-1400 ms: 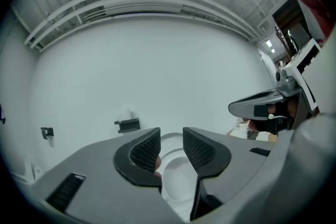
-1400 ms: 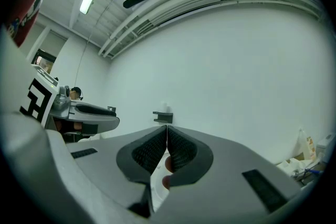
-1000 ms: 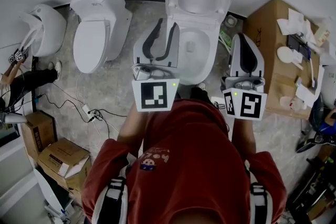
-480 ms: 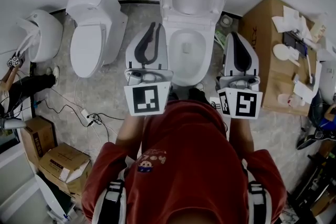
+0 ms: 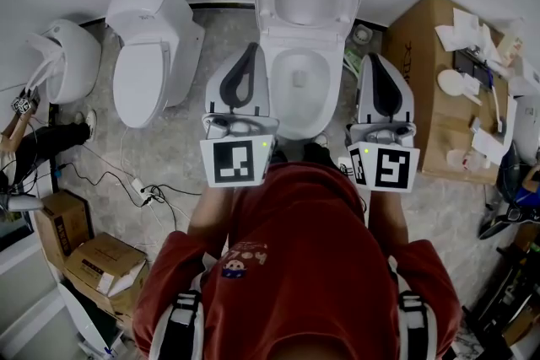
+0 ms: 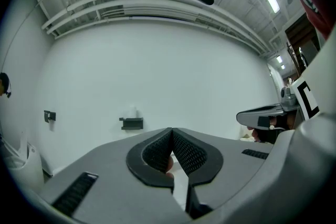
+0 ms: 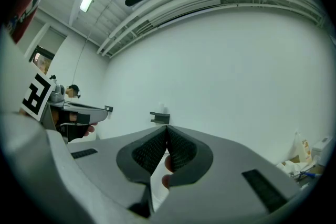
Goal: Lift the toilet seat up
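A second toilet (image 5: 156, 46) with its lid down stands on the speckled floor (image 5: 181, 139) at the left. Farther left is another white fixture (image 5: 69, 51). Loose cables (image 5: 145, 183) trail across the floor near stacked cardboard boxes (image 5: 99, 253) at the near left. On the right, a large cardboard box (image 5: 422, 76) carries scattered white papers (image 5: 472, 38). A small black bracket (image 6: 131, 123) hangs on the white wall.

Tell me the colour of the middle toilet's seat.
White; the toilet seat shows best in the head view.
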Demonstrator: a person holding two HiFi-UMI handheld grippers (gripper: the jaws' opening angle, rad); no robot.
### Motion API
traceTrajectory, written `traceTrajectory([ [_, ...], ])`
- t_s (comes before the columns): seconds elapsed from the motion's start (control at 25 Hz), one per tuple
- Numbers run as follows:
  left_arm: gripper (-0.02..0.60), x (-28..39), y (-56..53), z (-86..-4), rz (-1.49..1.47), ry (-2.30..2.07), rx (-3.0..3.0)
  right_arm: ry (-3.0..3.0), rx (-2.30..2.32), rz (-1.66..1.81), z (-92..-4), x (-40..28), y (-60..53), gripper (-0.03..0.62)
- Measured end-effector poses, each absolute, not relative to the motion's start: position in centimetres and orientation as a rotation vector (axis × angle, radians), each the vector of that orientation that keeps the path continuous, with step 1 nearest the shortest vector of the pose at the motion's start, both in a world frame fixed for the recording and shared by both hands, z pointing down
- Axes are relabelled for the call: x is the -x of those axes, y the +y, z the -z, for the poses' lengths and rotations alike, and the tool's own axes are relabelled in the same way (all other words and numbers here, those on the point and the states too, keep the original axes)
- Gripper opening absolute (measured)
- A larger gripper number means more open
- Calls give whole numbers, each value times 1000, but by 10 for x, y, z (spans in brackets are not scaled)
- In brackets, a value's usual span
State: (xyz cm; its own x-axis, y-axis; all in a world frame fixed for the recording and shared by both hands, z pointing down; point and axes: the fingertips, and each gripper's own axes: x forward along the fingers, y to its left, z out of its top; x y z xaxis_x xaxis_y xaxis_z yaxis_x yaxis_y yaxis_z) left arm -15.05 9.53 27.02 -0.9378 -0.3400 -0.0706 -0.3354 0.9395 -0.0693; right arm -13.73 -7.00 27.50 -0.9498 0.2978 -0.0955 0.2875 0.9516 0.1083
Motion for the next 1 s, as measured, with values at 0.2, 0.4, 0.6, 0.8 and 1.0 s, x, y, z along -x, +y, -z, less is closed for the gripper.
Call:
traceTrajectory([
  [0.2, 11, 148, 95, -270, 78, 3013, 527, 2996, -443, -149, -275, 136, -73, 14],
  [0.4, 11, 148, 97, -268, 72, 3006, 517, 2998, -443, -155, -274, 137, -74, 14],
  [0.6, 11, 149, 92, -269, 81, 2993, 560, 2999, -455, -171, -275, 140, -74, 14],
  [0.8, 11, 149, 90, -269, 89, 2994, 564, 2989, -462, -181, -271, 141, -72, 14],
  [1.0, 11, 147, 84, -268, 82, 2987, 592, 2991, -476, -200, -272, 140, -74, 14],
])
